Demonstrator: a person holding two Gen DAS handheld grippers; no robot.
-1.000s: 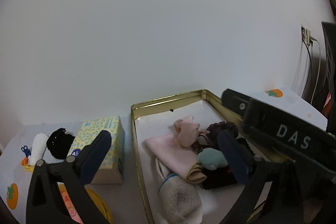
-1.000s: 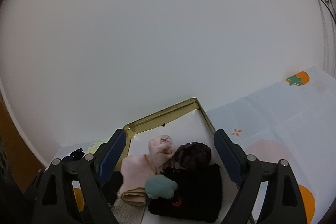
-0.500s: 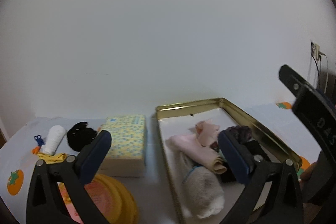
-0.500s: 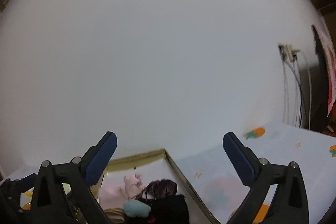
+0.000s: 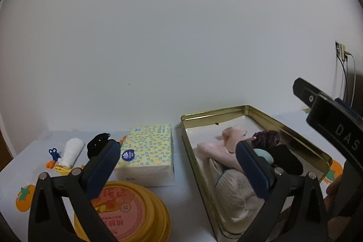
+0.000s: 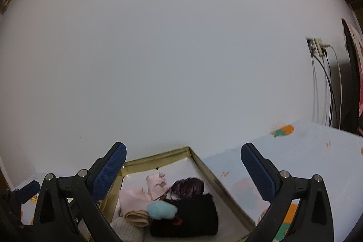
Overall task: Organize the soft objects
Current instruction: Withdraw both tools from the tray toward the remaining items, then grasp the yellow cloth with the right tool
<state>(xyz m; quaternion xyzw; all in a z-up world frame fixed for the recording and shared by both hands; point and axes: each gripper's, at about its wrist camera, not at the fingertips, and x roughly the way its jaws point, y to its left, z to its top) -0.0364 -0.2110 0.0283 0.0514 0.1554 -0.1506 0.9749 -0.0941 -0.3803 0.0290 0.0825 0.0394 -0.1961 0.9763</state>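
Inside the gold tin, soft things lie packed along its near half: a pink folded cloth, a cream knitted sock, a teal pad, a black fuzzy cloth and a purple scrunchie; the tin's far end shows bare white lining; the left gripper has its fingers wide apart, holding nothing, over the tin's left wall; the right gripper has just been spreading its fingers and stands fully wide, empty, above the tin; left of the tin sit a tissue pack and a yellow lid on the counter; bare counter lies right of the tin.
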